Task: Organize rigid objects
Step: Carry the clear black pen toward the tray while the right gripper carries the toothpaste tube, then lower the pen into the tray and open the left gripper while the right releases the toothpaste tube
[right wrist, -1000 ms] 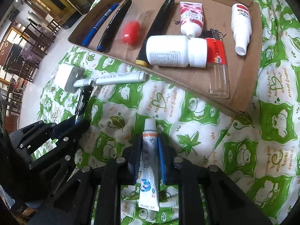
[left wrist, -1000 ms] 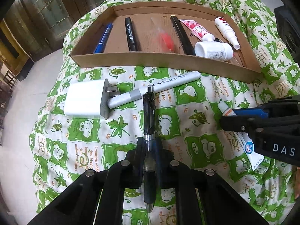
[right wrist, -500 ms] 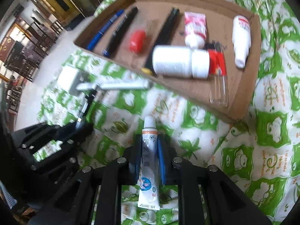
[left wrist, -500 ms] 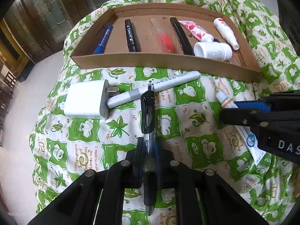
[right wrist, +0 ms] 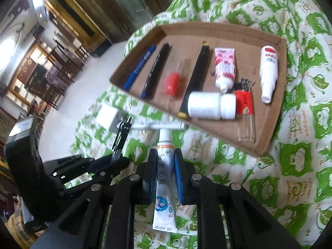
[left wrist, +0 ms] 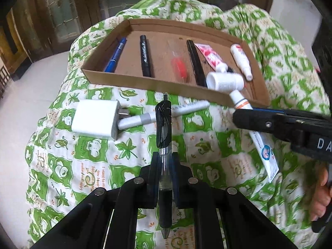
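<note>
Both jaws loaded, cardboard tray ahead.
Your left gripper clamps a black pen; right gripper pinches an ointment tube, nozzle prob. just short of tray wall.

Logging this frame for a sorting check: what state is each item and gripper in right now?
left gripper: shut on black pen, lifted
right gripper: shut on ointment tube, lifted
cardboard tray: open, holding sorted items
white bottle: capped, lying in tray
grey marker: capped, on cloth
white charger: on cloth, prongs out
</note>
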Available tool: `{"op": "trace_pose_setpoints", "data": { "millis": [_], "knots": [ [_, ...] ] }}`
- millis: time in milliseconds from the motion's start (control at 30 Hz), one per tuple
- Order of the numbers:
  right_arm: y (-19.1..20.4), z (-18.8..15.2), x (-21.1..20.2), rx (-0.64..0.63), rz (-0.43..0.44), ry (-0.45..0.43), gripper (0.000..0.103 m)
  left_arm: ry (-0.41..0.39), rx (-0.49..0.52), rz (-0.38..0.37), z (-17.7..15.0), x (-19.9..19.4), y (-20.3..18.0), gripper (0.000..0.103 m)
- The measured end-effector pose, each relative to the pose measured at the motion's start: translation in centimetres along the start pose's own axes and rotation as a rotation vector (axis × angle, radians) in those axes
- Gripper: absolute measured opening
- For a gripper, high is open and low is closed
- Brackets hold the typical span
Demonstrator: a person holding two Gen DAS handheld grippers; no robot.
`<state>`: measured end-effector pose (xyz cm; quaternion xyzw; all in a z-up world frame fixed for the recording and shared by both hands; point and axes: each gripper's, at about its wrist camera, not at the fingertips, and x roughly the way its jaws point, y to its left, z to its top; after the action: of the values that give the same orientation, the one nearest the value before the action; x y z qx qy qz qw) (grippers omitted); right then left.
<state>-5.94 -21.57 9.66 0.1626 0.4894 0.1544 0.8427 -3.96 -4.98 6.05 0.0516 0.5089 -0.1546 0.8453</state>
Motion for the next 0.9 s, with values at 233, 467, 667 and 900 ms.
{"op": "trace_pose_setpoints", "data": {
  "millis": [233, 467, 667, 900],
  "knots": [
    [-1.9, 0.7, -1.2, 0.068, 0.016, -0.04, 0.016, -0.035, -0.067, -0.052, 1.8, -1.2, 1.2, 0.01],
    [-3.3, 1.7, -2.3, 0.11, 0.017, -0.073, 0.016, -0.058, -0.079, -0.074, 4.6, -1.4, 1.2, 0.01],
    [-5.4, 2.4, -3.0, 0.18, 0.016, -0.094, 0.016, -0.062, -0.087, -0.055, 7.6, -0.5, 2.0, 0.01],
    [-5.0, 4.0, -2.3, 0.178, 0.028, -0.088, 0.016, -0.049, -0.151, -0.044, 11.5, 1.5, 4.5, 0.01]
  ]
}}
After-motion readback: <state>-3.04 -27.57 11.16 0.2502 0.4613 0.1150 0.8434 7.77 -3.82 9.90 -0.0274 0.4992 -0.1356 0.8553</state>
